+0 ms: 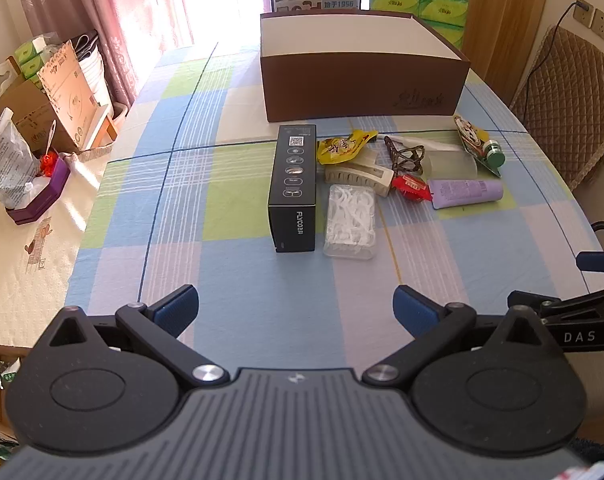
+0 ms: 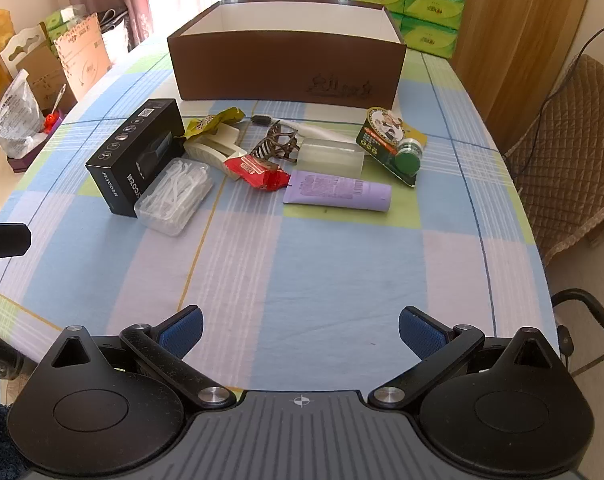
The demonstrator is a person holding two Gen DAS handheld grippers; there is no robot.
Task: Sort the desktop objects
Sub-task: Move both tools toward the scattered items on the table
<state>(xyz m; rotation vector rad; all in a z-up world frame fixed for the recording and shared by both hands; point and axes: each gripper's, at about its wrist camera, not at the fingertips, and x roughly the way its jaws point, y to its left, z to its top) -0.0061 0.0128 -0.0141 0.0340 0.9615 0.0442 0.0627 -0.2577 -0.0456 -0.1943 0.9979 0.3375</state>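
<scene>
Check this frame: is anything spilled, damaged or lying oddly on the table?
Nothing is spilled or visibly damaged. The small items sit in a loose jumble in front of the brown box: the red wrapper overlaps the cream hair clip, and the green carded pack leans tilted. Both grippers are open, holding nothing.

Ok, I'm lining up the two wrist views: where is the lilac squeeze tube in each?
Left wrist: the lilac plastic squeeze tube lies right of centre, at the right end of the clutter.
Right wrist: the tube lies just right of centre, in front of the clutter.
Shared landmark: the open brown cardboard box behind.
</scene>
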